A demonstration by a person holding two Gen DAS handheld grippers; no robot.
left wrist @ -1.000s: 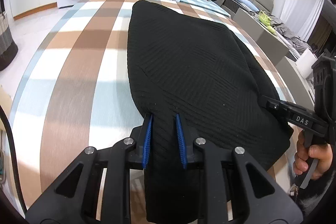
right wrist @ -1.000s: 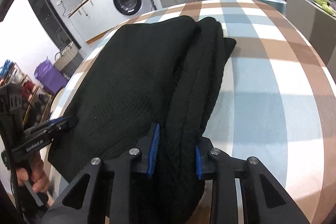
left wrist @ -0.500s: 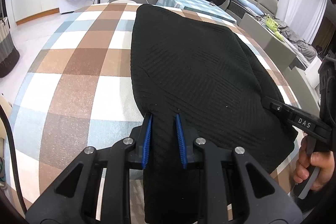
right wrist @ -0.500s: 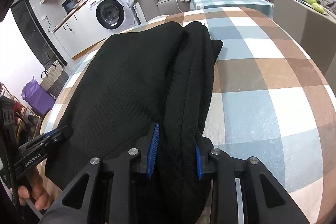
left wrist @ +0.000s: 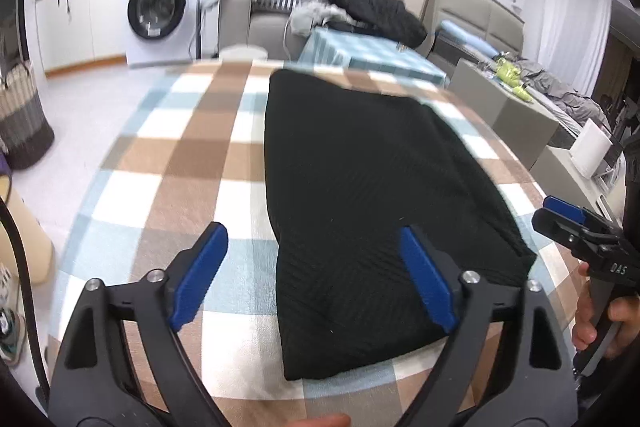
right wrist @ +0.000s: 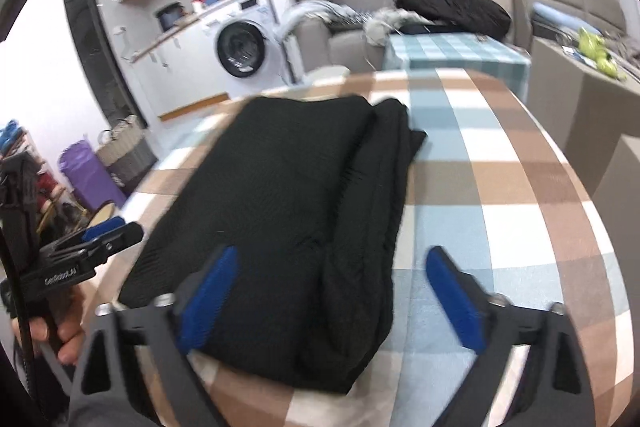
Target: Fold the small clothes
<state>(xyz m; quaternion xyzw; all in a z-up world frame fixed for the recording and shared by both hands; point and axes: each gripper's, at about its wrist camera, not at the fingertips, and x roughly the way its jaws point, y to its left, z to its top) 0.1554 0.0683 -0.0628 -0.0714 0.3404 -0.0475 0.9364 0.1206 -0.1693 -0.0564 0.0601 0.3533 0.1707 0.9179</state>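
Left tool (left wrist: 312,269): jaws swinging wide right now, blue pads clear of the cloth. The near left edge of the black sweater (left wrist: 360,195) lies in the gap below, gripped by nothing.
Right tool (right wrist: 330,291): same story, jaws opening, pads apart. The thick rolled right edge of the sweater sits between them, untouched as far as the blur allows.
Sweater: lying on the checked desk (left wrist: 188,163), a long, narrow black block running away from the near edge, one side bulkier where layers stack. Near end close to the desk's front rim.
Hands: a hand (right wrist: 60,331) on each tool's handle, at the sides of the frames.
Step in hand: release. Looks like a lengthwise fold is down and both tools are letting go.
Progress: roughly midway, by my reading. It's narrow, but long.
Next move calls for: fresh grips on the two near corners, both tools together, then carrying that end over toward the far end, keeping the bulky right side from slipping out.
Background: washing machine (left wrist: 158,13), sofa piled with clothes, well apart.
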